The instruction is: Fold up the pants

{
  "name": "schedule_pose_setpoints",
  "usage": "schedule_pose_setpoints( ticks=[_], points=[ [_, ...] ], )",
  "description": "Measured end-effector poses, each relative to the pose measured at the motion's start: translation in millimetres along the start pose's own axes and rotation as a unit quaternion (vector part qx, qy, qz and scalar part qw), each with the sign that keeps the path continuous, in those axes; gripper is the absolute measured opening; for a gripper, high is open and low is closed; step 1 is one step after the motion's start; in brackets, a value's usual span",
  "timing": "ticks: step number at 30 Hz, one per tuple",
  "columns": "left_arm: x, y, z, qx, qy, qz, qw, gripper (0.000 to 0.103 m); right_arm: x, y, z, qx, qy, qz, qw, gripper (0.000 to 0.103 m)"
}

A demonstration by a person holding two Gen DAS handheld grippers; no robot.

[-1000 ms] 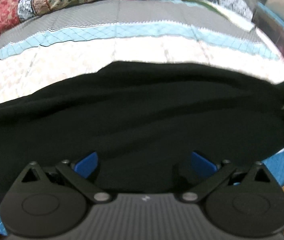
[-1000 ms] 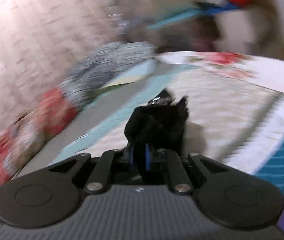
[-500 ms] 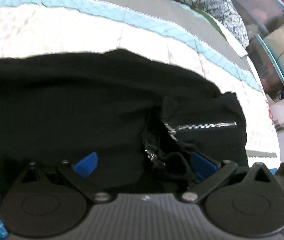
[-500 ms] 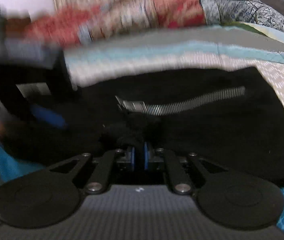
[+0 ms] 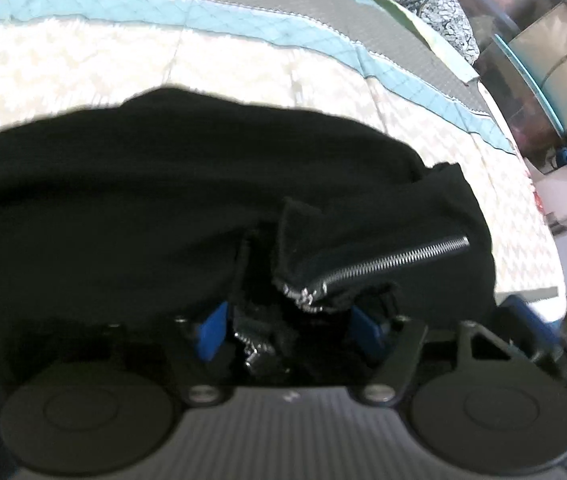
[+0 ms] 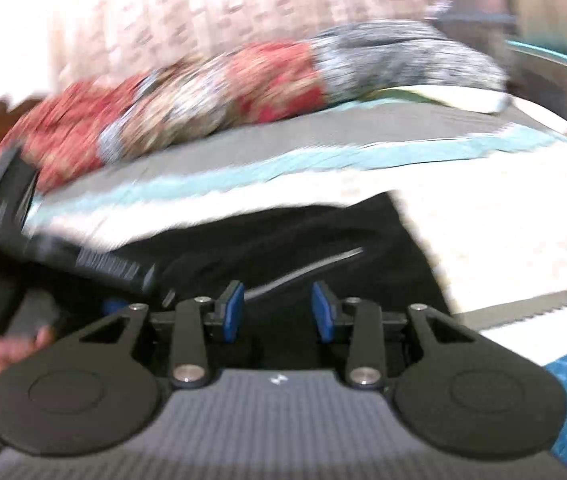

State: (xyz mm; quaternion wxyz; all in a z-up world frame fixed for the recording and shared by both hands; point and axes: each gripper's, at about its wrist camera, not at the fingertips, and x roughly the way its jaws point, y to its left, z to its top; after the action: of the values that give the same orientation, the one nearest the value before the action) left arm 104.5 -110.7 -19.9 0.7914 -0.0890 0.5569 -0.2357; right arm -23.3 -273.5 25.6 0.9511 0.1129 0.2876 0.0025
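Black pants (image 5: 171,208) lie across the quilted bedspread (image 5: 163,68), with the silver zipper (image 5: 395,260) and the bunched waist end at your near edge. Left gripper (image 5: 289,326): jaws have just been closing, and the blue pads (image 5: 213,330) now flank the crumpled zipper cloth; whether they already press it I cannot tell, since dark fabric hides the contact. Right gripper (image 6: 277,312): jaws have just been opening, its fingers (image 6: 232,312) spread with nothing clamped, the zipper line (image 6: 307,270) visible beyond the gap. Your other hand (image 6: 7,354) shows at that view's left edge. Judged step: handing the waist corner to the left side. Finish closing on all layers below the zipper teeth, not on metal; confirm hold before pulling the right clear; keep the lift low so the fold line stays straight.
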Motion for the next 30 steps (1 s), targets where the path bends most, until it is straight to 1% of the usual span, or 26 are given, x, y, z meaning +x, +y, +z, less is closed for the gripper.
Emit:
schedule_pose_setpoints(
  ticks=[1,2,3,4,5,6,7,8,9,10,12,13,14,15,16,17,20,23,24,25,26,27,28,29,30],
  points=[
    [-1,-5,2,0.015,-0.007,0.004,0.9999,0.043,5,-7,5,0.008,-0.002,-0.021,1.0,0.043],
    [-2,-10,5,0.028,-0.014,0.01,0.9995,0.033,11,-17,7,0.012,-0.001,-0.055,0.998,0.05],
    [-7,-14,9,0.034,-0.025,0.011,0.999,0.029,20,-26,9,0.016,0.003,-0.081,0.997,0.054],
    [-16,-18,12,0.042,-0.048,0.005,0.998,0.023,30,-37,8,0.028,0.014,-0.102,0.994,0.054],
    [-25,-20,15,0.046,-0.071,-0.003,0.9964,0.021,37,-45,7,0.047,0.028,-0.11,0.992,0.054],
    [-33,-21,18,0.047,-0.095,-0.008,0.9944,0.021,42,-52,4,0.066,0.035,-0.106,0.992,0.053],
    [-38,-23,20,0.05,-0.115,0.001,0.9922,0.021,46,-53,1,0.076,0.04,-0.104,0.991,0.053],
    [-39,-22,20,0.056,-0.123,0.02,0.9906,0.021,49,-51,-4,0.078,0.046,-0.105,0.99,0.053],
    [-35,-21,19,0.06,-0.12,0.041,0.9901,0.021,51,-47,-7,0.069,0.047,-0.108,0.991,0.053],
    [-26,-17,17,0.059,-0.101,0.058,0.9915,0.023,51,-40,-8,0.057,0.044,-0.115,0.991,0.053],
    [-9,-4,8,0.048,-0.061,0.075,0.9942,0.035,50,-30,-4,0.04,0.031,-0.126,0.991,0.054],
    [-10,1,3,0.042,-0.064,0.076,0.9942,0.052,44,-28,-4,0.039,0.017,-0.128,0.991,0.054],
    [-15,4,-1,0.04,-0.067,0.079,0.9938,0.066,40,-26,0,0.037,-0.003,-0.125,0.991,0.054],
    [-21,8,-5,0.039,-0.067,0.077,0.9941,0.071,33,-22,2,0.034,-0.02,-0.115,0.993,0.056],
    [-29,15,-11,0.036,-0.068,0.07,0.9945,0.079,30,-16,2,0.029,-0.029,-0.102,0.994,0.057],
    [-36,21,-16,0.033,-0.073,0.064,0.9948,0.081,28,-8,2,0.019,-0.028,-0.08,0.996,0.057],
    [-70,45,-38,0.02,-0.089,0.047,0.9948,0.084,36,20,-5,-0.025,-0.008,-0.012,1.0,0.057],
    [-108,80,-61,-0.009,-0.108,0.04,0.9933,0.085,48,45,-12,-0.045,0.017,0.028,0.998,0.057],
    [-122,92,-69,-0.02,-0.118,0.044,0.9918,0.086,52,52,-14,-0.044,0.031,0.045,0.998,0.057],
    [-138,106,-78,-0.033,-0.132,0.052,0.9893,0.087,59,60,-18,-0.044,0.057,0.066,0.995,0.057],
    [-151,119,-84,-0.046,-0.145,0.063,0.9864,0.09,67,70,-23,-0.047,0.097,0.09,0.99,0.058],
    [-165,133,-92,-0.063,-0.159,0.081,0.9819,0.091,74,82,-29,-0.061,0.123,0.097,0.986,0.059],
    [-177,146,-100,-0.081,-0.171,0.098,0.9769,0.092,72,94,-35,-0.092,0.118,0.084,0.985,0.061],
    [-188,159,-106,-0.101,-0.181,0.111,0.9719,0.093,67,106,-38,-0.129,0.099,0.07,0.984,0.063],
    [-198,174,-112,-0.123,-0.19,0.119,0.9667,0.094,59,114,-38,-0.151,0.078,0.065,0.983,0.063]
  ],
)
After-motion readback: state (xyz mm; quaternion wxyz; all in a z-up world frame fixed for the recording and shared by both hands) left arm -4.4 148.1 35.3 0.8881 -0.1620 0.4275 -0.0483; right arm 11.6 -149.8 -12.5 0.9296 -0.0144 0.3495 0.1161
